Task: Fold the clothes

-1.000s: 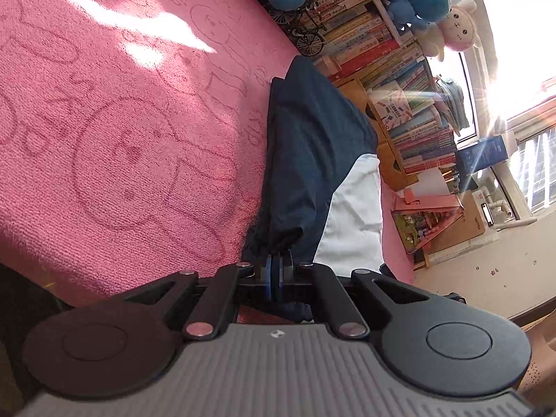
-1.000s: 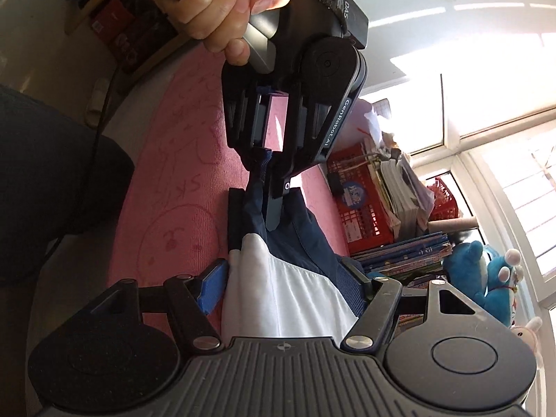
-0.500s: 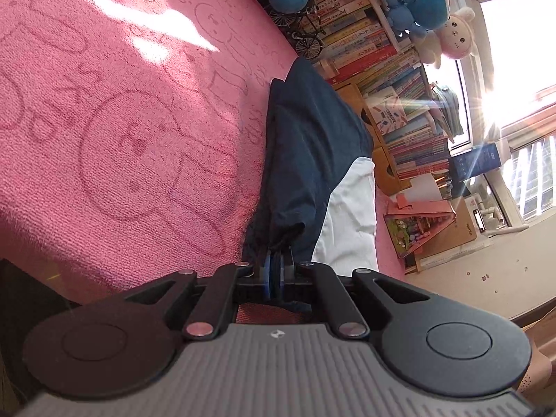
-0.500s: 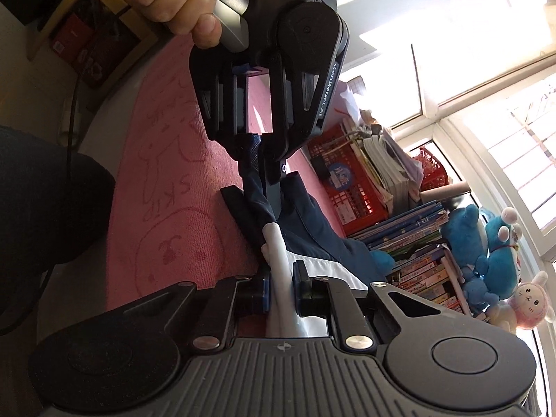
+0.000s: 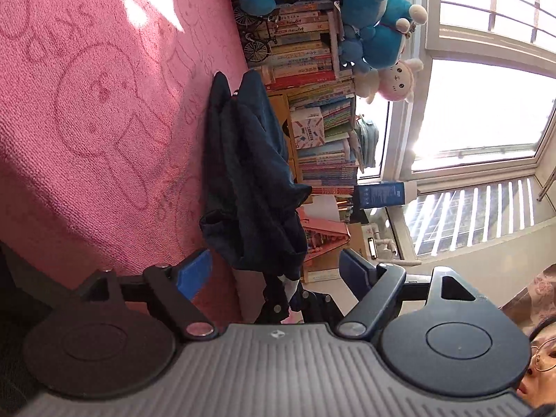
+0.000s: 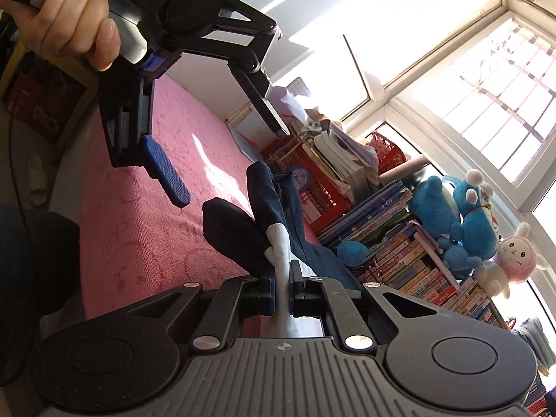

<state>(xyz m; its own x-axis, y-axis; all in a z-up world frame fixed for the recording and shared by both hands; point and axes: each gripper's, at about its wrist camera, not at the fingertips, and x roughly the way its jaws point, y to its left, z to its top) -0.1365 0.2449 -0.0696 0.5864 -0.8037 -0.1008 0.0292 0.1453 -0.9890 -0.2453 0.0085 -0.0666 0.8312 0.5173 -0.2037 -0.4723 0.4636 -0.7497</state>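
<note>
Left gripper (image 5: pixel 276 267) spread wide with nothing between its blue pads (image 5: pixel 193 271), seen also at upper left of the right wrist view (image 6: pixel 229 170), gripped by a hand (image 6: pixel 66 21) and raised clear of the cloth. Right gripper (image 6: pixel 282 292) clamped nearly closed on the white part of the navy-and-white garment (image 6: pixel 274 219), at lower centre of its own view. Garment bunched and draped down the middle of the left wrist view (image 5: pixel 250 173), over the pink towel (image 5: pixel 97 111), with stacked books (image 5: pixel 312 62) behind.
</note>
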